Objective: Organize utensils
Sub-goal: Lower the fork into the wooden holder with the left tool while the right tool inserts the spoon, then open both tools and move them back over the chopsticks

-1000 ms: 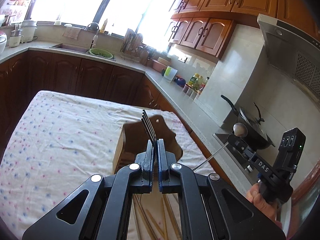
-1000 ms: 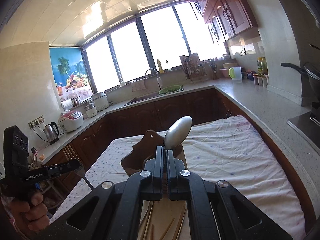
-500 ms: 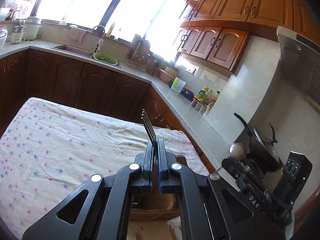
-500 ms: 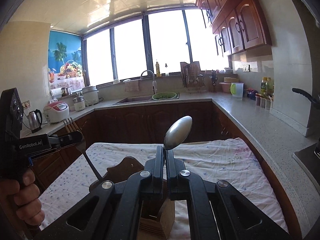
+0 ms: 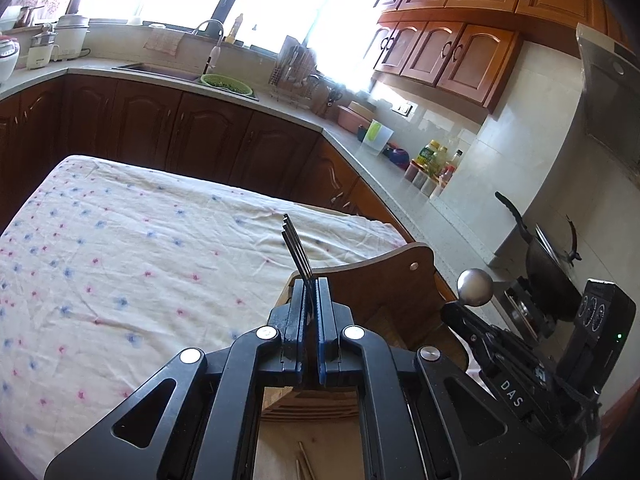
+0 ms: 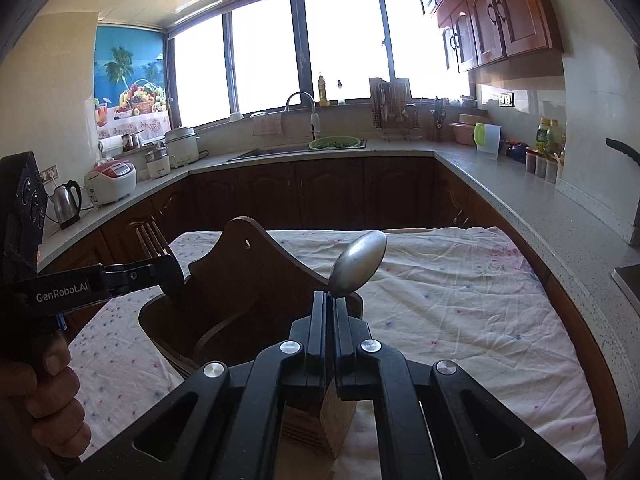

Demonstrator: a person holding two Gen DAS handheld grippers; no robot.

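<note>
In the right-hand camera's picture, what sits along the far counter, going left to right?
Kettle → white rice cooker → sink tap → green colander → dish rack → pink bowl → oil bottles.

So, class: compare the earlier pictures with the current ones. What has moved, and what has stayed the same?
Both grippers came down and forward to the wooden holder, which now sits right beneath them. The left gripper still clamps the fork, the right gripper the spoon. Nothing released.

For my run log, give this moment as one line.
left claw: shut on fork | right claw: shut on spoon | both above wooden utensil holder | nothing dropped in yet
</note>
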